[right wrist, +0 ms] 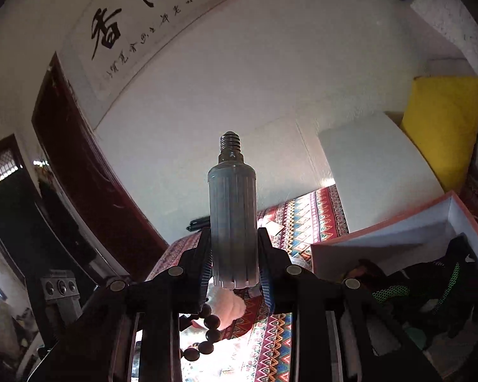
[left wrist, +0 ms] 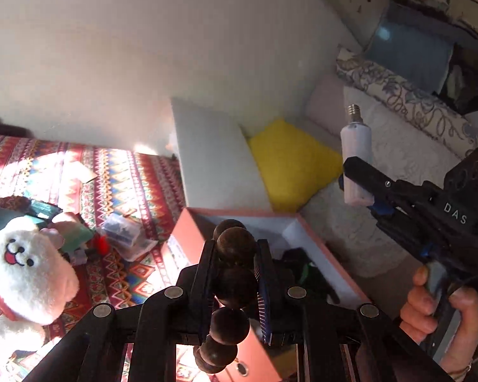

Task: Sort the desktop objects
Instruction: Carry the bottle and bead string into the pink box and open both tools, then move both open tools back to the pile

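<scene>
A patterned cloth (left wrist: 118, 172) covers the tabletop, where a white plush toy (left wrist: 25, 264) and a clear plastic case (left wrist: 124, 232) lie among loose clutter. At its edge stands an open pink box (left wrist: 188, 232) with a white lining, already holding a black-and-green glove (right wrist: 423, 283); it looks like the collecting place for the sorting. Both tools hang above it, each carrying something, probably bound for the box. The right gripper (right wrist: 234, 254) has its jaws clamped on the body of a white LED bulb (right wrist: 232, 219), screw base pointing away. The left gripper (left wrist: 235, 267) has its jaws pinched on a string of dark wooden beads (left wrist: 232, 273), which dangles below.
</scene>
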`<state>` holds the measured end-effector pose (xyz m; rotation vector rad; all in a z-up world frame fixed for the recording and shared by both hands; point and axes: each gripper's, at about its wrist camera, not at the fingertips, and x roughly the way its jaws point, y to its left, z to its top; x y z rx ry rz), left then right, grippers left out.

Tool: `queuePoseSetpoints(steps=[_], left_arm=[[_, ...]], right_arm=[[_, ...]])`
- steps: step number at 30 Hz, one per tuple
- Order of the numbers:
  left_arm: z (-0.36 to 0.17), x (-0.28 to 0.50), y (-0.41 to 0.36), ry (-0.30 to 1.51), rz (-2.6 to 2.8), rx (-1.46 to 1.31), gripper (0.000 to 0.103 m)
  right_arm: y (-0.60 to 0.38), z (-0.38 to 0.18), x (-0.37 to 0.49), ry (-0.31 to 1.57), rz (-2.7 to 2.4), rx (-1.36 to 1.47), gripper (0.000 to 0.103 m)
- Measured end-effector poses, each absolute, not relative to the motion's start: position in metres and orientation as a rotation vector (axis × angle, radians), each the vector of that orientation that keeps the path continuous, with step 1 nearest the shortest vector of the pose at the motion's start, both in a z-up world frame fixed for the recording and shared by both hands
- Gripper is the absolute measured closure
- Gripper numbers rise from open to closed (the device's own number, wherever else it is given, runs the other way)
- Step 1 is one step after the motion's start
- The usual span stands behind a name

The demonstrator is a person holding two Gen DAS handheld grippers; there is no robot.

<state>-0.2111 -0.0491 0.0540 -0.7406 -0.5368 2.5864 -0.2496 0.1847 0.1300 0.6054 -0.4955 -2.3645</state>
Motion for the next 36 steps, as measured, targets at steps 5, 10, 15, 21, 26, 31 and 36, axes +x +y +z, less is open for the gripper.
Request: queuePoseSetpoints(steps=[5,10,15,21,26,31,36], left_arm=[[0.078,-0.218,-0.016,-0.519,2.532,-0.693,0.086],[0.091,-0.239,0.034,-0.467,2.449,-0.681,0.086],[0.077,-0.265,0.084,-0.418,2.375,-0.737,0.086],[0.054,-0.283,0.113,-0.325,2.499,-0.784,0.039],[0.05,-0.282,0.088,-0.351,2.622,-0.752,0.003],[0.033,-0.292,0.059,-0.406,2.707,-0.909,0.002],[0.017,-0.291,0.028,-0.432,2.753,-0.997,0.002]], right_arm=[[0.216,0.136,-0.239,-0.524,-2.41,0.577,0.075],[0.245,0.121,-0.253,-0.542,-2.51,0.624,0.075],[0.273,0.099,-0.274,-0.564,-2.608,0.702,0.074],[0.292,0.085,-0.293,-0.613,-2.68,0.797,0.057],[0.306,0.089,-0.292,-0.675,-2.766,0.779,0.005],[0.293,0.094,-0.293,-0.626,-2.792,0.787,0.005],[0.267,0.099,-0.29,-0.585,-2.765,0.774,0.005]])
